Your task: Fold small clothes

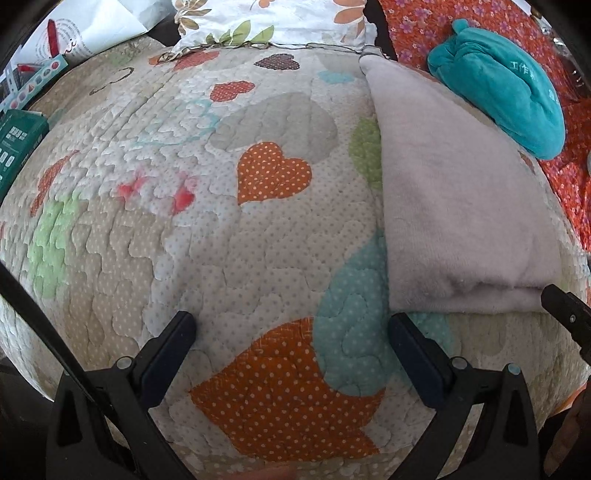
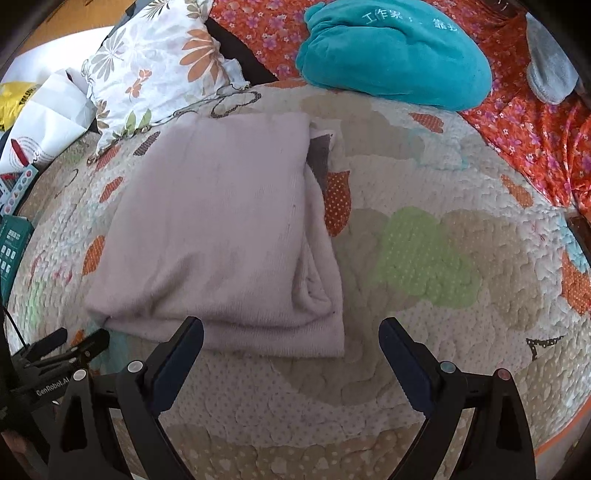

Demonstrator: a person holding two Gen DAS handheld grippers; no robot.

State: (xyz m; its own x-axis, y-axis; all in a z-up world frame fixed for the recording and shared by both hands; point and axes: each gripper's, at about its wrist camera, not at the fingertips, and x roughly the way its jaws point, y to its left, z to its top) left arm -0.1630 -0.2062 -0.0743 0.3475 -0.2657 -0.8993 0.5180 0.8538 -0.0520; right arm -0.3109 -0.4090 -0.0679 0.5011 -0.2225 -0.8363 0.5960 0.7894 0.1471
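Observation:
A pale lilac garment lies folded into a thick rectangle on the heart-patterned quilt. It also shows in the left wrist view, at the right. My right gripper is open and empty, just in front of the garment's near edge, with its left finger against that edge. My left gripper is open and empty over bare quilt, left of the garment. The left gripper also shows in the right wrist view at the lower left. The right gripper's tip shows in the left wrist view.
A teal plush bundle lies beyond the garment on an orange floral sheet. A floral pillow sits at the back left. A green box, papers and a grey sock lie at the edges.

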